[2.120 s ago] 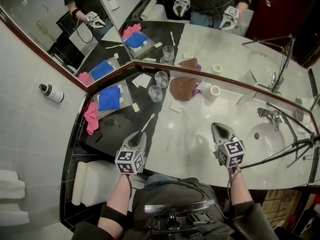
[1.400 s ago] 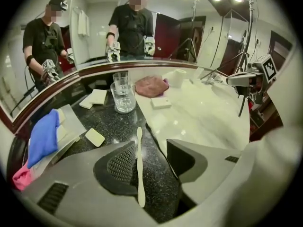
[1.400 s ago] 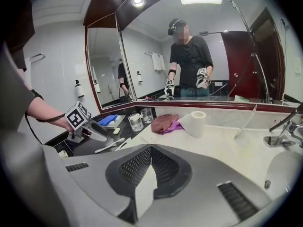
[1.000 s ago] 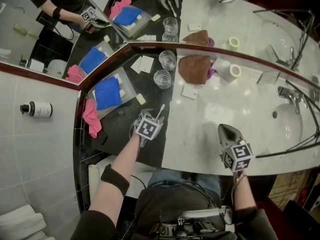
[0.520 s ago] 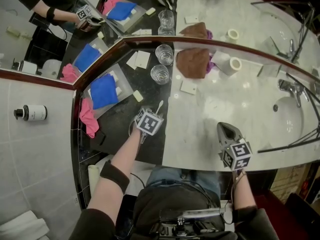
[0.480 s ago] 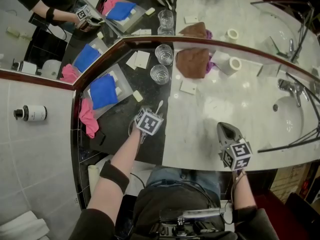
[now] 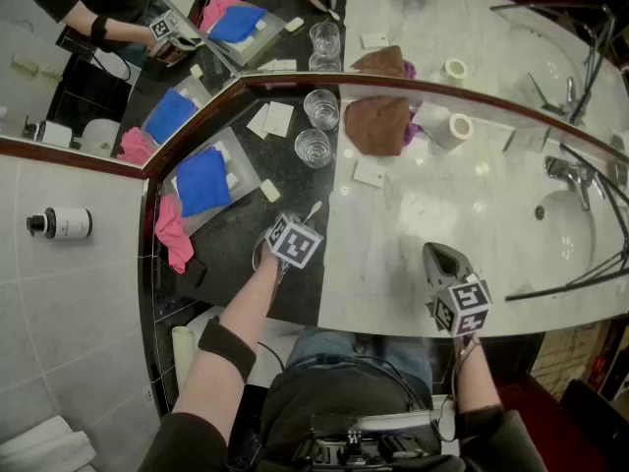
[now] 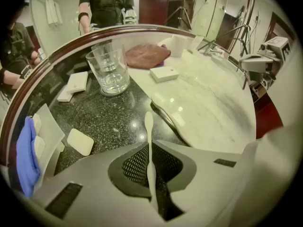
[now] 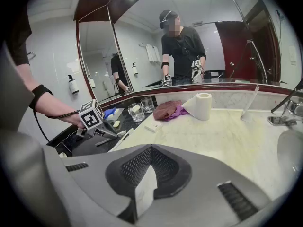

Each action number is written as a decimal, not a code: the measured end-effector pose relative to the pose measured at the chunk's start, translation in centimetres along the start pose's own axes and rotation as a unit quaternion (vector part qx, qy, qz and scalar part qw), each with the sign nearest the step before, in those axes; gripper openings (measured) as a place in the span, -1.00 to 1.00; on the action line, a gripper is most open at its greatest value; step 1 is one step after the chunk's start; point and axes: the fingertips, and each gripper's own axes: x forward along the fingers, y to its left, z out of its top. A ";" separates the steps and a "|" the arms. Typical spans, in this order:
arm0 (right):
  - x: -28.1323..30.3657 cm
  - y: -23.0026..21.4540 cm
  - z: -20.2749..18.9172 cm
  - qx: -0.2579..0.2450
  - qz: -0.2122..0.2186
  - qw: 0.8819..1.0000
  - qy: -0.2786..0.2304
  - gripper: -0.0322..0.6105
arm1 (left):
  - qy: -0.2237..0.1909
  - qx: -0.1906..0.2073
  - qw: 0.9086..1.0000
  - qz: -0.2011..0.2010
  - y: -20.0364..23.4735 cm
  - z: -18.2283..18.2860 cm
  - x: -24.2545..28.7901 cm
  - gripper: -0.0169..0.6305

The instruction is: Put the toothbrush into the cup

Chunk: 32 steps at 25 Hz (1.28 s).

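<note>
A white toothbrush [image 8: 148, 141] lies on the dark speckled counter [image 8: 104, 117], its head [image 7: 314, 208] pointing toward the mirror. My left gripper [image 8: 150, 144] points steeply down over it. Its jaws have just been closing and now pinch the toothbrush handle. Two clear glass cups [image 8: 110, 72] stand upright one behind the other, just ahead and left of the brush, also visible in the head view [image 7: 314, 147]. My right gripper [image 7: 433, 253] hovers over the marble counter, shut on a flat white paper-like piece [image 9: 143, 189]. The right gripper view shows the left gripper [image 9: 106, 130] from the side.
A brown cloth [image 7: 378, 124] and a toilet roll [image 7: 447, 128] sit by the mirror. A blue cloth [image 7: 203, 180] on a tray, a pink cloth [image 7: 175, 234] and a soap bar [image 7: 270, 192] lie to the left. A white card [image 7: 371, 172], then the sink [image 7: 575, 239] at right.
My left gripper reached forward from the counter's near edge onto the toothbrush, sank a little and closed on its handle. The right gripper has stayed where it was.
</note>
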 end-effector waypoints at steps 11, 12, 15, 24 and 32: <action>0.1 -0.2 -0.1 -0.002 0.002 1.000 0.004 -0.85 | -0.023 -0.020 0.999 0.011 0.3 -0.2 -0.5 -0.92; 0.1 -0.2 -0.1 -0.003 0.002 1.000 0.005 -0.85 | -0.028 -0.024 0.999 0.013 0.4 -0.2 -0.7 -0.92; 0.1 -0.1 0.2 -0.006 0.004 1.000 0.006 -0.85 | -0.047 -0.038 0.998 0.019 0.7 0.1 -1.8 -0.92; 0.0 1.4 3.0 -0.025 0.021 0.999 -0.001 -0.85 | -0.161 -0.075 0.982 0.066 1.8 3.6 -9.3 -0.92; -0.2 2.0 6.8 -0.067 0.029 0.997 -0.018 -0.85 | -0.294 -0.119 0.943 0.100 1.6 4.9 -16.6 -0.92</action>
